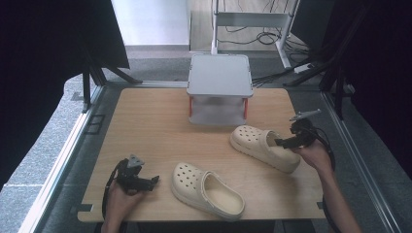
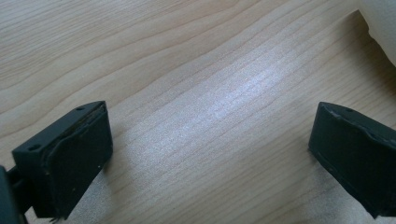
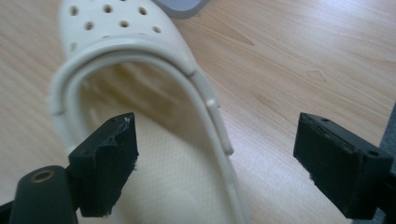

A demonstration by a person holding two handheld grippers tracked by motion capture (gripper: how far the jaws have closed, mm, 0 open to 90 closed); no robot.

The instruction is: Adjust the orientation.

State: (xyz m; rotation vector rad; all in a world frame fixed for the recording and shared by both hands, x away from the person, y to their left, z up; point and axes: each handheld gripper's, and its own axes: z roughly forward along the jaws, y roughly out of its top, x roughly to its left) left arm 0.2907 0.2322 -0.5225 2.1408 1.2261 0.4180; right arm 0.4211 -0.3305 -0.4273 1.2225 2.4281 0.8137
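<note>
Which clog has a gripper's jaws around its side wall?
The far clog, right of the rack: the right gripper straddles its side wall, open. The near clog lies untouched.

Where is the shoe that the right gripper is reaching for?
In the high view, that cream clog lies on the table's right side, just in front of the grey box, with the right gripper at its heel opening.

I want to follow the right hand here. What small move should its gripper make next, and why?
Probably close the right gripper on the far clog's side wall. Its jaws stand open, one over the footbed, the other outside over the table, with the wall between them and not yet pinched. The left gripper is open over bare wood beside the near clog.
</note>
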